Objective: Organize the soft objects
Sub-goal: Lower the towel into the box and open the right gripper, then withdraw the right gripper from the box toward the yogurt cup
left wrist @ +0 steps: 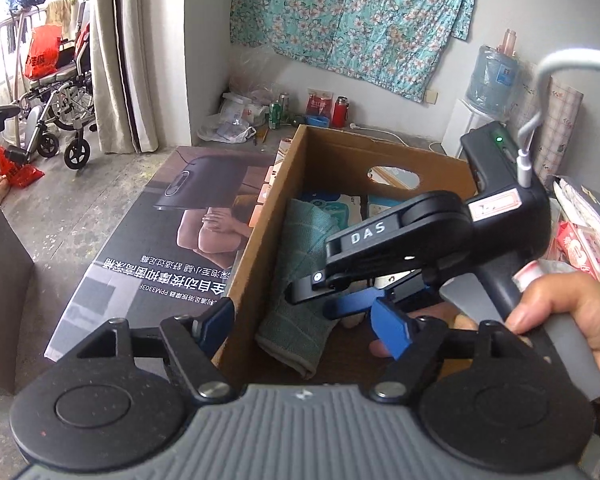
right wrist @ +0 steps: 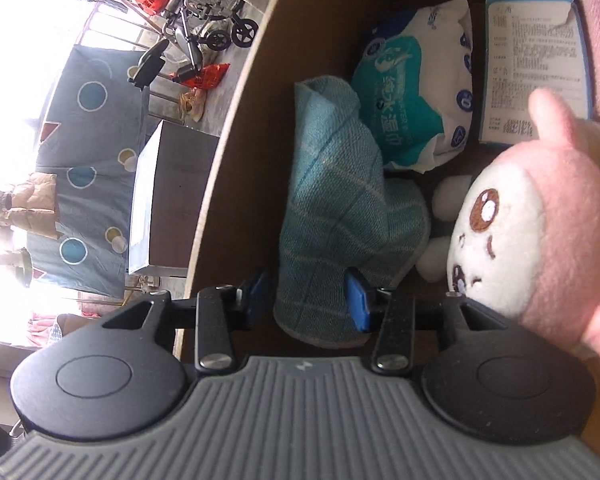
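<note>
A folded teal towel (right wrist: 332,216) lies inside the open cardboard box (right wrist: 236,160), against its left wall. My right gripper (right wrist: 306,300) is open and straddles the towel's near end; the left pad stands clear of the cloth and the right pad is at its edge. A pink and white plush toy (right wrist: 540,232) lies to the right of the towel. In the left wrist view the towel (left wrist: 300,280) shows under the right gripper (left wrist: 340,306), which a hand (left wrist: 572,320) holds. My left gripper (left wrist: 304,326) is open and holds nothing, above the box's near left wall (left wrist: 260,248).
A wet-wipes pack (right wrist: 416,92) and a white and blue carton (right wrist: 532,60) lie at the far end of the box. A flat printed carton (left wrist: 160,240) covers the floor to its left. A wheelchair (left wrist: 56,112), cans and bags (left wrist: 260,112) and a water jug (left wrist: 492,80) stand further off.
</note>
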The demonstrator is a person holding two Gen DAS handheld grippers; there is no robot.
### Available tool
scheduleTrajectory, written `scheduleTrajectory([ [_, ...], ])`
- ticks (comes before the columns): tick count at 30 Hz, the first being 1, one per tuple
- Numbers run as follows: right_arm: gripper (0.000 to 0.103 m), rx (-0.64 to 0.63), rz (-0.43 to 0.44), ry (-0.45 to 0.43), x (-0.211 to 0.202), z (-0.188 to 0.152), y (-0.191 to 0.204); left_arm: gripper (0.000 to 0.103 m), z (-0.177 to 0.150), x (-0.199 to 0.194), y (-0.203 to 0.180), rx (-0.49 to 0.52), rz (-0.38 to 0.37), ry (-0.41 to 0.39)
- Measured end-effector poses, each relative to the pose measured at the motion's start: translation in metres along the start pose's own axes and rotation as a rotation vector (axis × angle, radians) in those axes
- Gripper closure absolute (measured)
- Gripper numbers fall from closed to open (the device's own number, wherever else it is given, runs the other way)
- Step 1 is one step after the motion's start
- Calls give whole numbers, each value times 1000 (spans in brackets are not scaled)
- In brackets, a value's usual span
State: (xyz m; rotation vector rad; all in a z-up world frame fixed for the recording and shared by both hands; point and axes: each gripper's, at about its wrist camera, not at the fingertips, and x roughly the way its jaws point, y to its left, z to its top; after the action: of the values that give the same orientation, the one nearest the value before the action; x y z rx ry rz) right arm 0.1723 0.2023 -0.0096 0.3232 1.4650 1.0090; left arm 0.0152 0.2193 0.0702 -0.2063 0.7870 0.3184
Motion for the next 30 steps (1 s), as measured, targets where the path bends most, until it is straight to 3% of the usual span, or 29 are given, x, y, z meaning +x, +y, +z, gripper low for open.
scheduleTrajectory([
  [7, 49, -88, -29, -131, -67, -4, 7, 20, -2, -15, -9, 28, -6, -44],
  [12, 24, -188, -86, -288, -131, -40, 1, 14, -12, -29, -30, 60, -52, -101],
  [18, 22, -275, -214, -482, -189, -109, -15, 13, -28, -40, -72, 99, -145, -125],
  [23, 22, -260, -356, -637, -244, -166, -55, 13, -48, -48, -118, 154, -232, -144],
  [30, 22, -185, -557, -713, -311, -240, -123, 13, -81, -49, -185, 233, -382, -145],
])
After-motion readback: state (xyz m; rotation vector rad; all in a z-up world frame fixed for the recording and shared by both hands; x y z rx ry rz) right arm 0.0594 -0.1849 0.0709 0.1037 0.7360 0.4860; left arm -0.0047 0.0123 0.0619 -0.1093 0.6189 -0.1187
